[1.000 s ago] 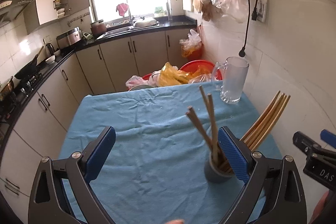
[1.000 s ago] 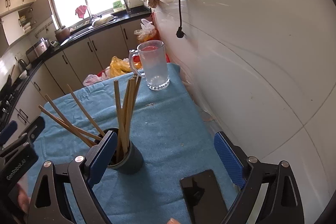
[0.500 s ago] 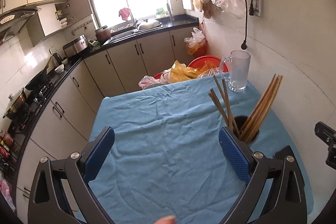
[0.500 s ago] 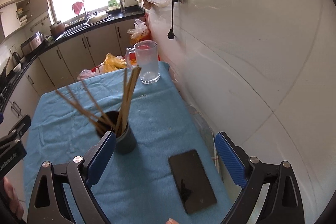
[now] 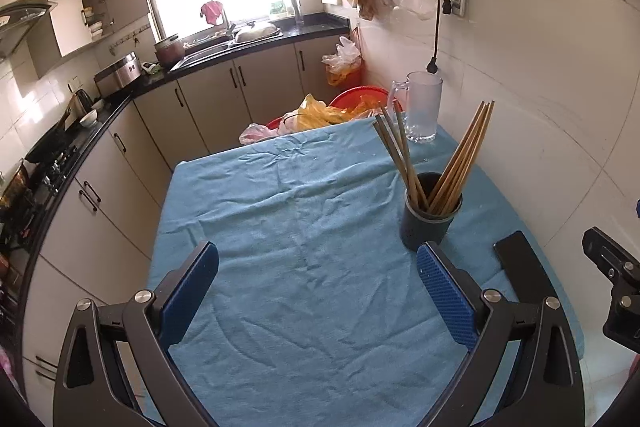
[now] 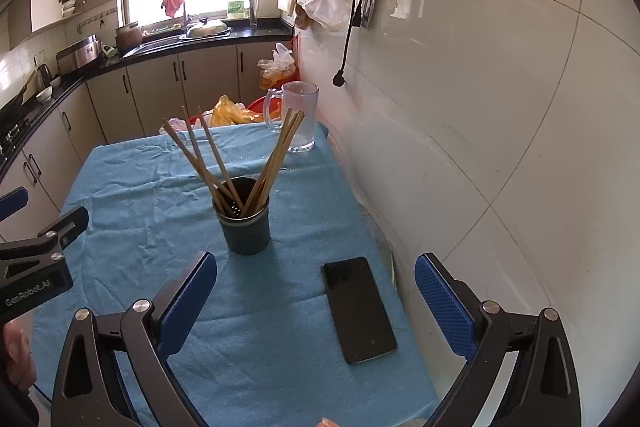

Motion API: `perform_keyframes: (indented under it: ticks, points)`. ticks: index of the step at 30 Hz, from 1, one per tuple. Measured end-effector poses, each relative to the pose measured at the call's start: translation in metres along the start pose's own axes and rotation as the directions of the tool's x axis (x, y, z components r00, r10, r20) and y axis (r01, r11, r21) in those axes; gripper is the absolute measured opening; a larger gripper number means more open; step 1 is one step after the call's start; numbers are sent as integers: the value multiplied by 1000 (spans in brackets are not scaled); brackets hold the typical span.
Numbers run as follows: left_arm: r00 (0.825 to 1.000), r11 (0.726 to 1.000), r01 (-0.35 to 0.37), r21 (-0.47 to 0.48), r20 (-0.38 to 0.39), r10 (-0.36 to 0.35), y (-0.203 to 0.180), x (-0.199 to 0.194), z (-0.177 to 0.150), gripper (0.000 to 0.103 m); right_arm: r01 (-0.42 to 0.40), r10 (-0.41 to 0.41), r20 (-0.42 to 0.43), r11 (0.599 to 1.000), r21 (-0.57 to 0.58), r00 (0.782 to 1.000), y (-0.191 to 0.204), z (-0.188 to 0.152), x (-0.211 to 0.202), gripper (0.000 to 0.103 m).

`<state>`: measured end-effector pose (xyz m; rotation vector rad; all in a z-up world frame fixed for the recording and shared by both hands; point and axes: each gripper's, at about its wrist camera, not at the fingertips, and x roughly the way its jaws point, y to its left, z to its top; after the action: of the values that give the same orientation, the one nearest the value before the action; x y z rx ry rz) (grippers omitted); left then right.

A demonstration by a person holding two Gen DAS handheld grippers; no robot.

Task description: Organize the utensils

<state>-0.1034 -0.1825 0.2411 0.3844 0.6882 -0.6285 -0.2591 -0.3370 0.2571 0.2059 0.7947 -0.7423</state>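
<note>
Hovering above the near edge of the blue cloth (image 5: 280, 267), the left gripper (image 5: 318, 277) has its jaws spread wide and holds nothing; only bare cloth lies between its blue pads. The dark holder (image 5: 430, 215) stands ahead and to the right of it, just beyond the right pad, with the chopsticks (image 5: 460, 155) upright inside, fanned in two bunches, one leaning left and one leaning right, so their long axes run steeply up from the cup and not along the table. Further right, in the right wrist view, the holder (image 6: 246, 223) sits ahead and a little left of the right gripper (image 6: 316, 285), whose jaws are equally wide apart and empty; the chopsticks (image 6: 240, 159) splay above it. A black phone (image 6: 358, 309) lies flat on the cloth between the right gripper's pads, near the table's right edge, and a glass mug (image 6: 298, 117) stands well beyond at the far corner by the tiled wall. The right gripper looks the nearer and better centred one for any further reach to the holder. Compared with a second ago, both grippers have drawn back and risen: the holder then sat close against the pads, and now more cloth separates them, which suggests the chopsticks are already stowed.
</note>
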Motion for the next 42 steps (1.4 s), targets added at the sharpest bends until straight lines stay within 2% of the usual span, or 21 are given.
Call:
perform_keyframes:
  ticks: [12, 42]
  points:
    - [1000, 1000, 10, 16, 10, -10, -1, -5, 0, 99, -10, 10, 14, 1000, -1, 1000, 8, -3, -9, 101]
    - [1000, 1000, 13, 3, 4, -13, -9, 0, -2, 99, -31, 31, 1, 999, -35, 1000, 10, 1, -1, 101]
